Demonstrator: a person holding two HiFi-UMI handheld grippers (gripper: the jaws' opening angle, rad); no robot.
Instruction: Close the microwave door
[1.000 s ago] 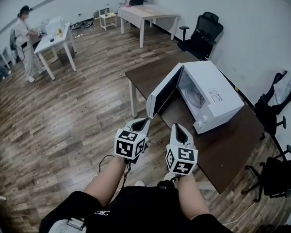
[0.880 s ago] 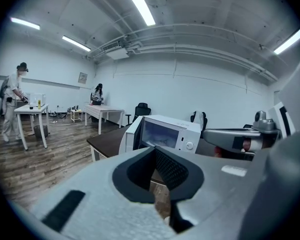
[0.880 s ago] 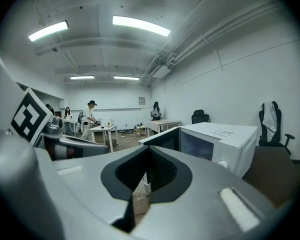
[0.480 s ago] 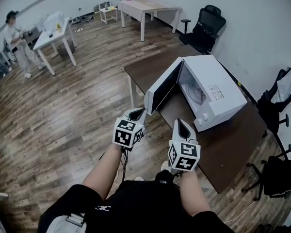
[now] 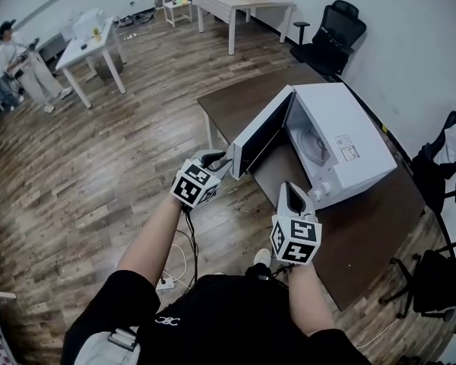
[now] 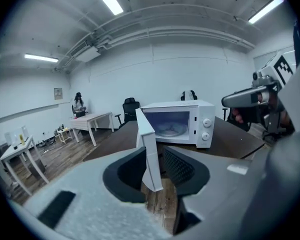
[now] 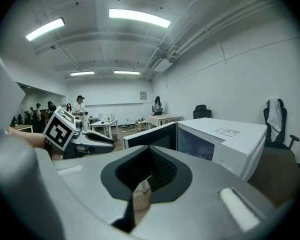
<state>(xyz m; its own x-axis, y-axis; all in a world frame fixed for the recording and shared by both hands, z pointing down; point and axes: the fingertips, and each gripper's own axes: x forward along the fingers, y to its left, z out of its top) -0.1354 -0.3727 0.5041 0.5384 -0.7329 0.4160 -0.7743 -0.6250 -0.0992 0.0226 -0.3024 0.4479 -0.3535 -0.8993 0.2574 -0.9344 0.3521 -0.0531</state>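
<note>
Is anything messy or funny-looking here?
Only the microwave: its door hangs wide open above the table. The left tongs are opening, with the door's free edge between their jaws. Nothing looks spilled or broken.

Left tool (image 5: 215, 161) has swung in to the microwave door (image 5: 260, 139), jaws opening around its free edge; right tool (image 5: 292, 194) has nudged forward.

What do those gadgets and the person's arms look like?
The left gripper and right gripper are light grey shells with black-lined jaws, each bearing a white cube of black square markers. A black cable hangs from the left, whose jaws are opening with the microwave door between them. Bare arms, black short sleeves.
</note>
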